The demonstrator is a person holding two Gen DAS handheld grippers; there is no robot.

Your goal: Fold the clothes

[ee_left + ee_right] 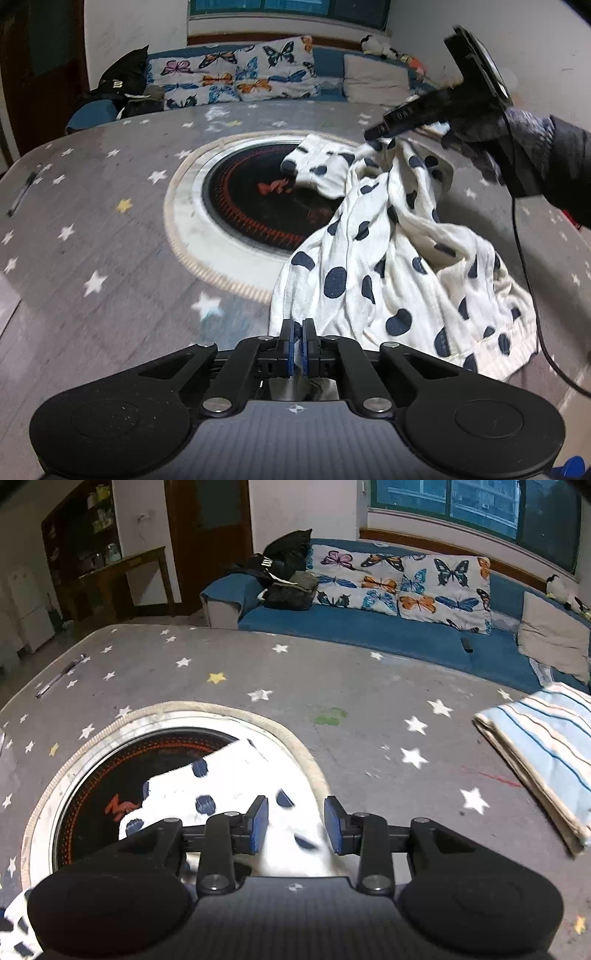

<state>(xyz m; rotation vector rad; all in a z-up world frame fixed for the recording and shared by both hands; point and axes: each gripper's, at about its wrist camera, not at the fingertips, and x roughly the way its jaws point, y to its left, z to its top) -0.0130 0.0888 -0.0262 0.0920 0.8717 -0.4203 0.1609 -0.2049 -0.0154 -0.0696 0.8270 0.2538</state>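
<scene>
A white garment with dark blue polka dots (391, 258) lies crumpled on the grey star-print table cover (110, 229), partly over the round black inset. At the bottom of the left wrist view, my left gripper (297, 341) is shut on the garment's near edge. A gloved hand (476, 129) holds my right gripper (373, 134) at the garment's far end, where the cloth rises up to its tip. In the right wrist view my right gripper (296, 821) stands open, with the dotted garment (229, 786) blurred between and beneath its blue pads (258, 823).
A folded blue-and-white striped cloth (546, 760) lies at the table's right edge. A pen (61, 675) rests near the far left corner. A black cable (532, 295) trails from the right gripper. Behind the table is a blue sofa (369, 627) with butterfly cushions.
</scene>
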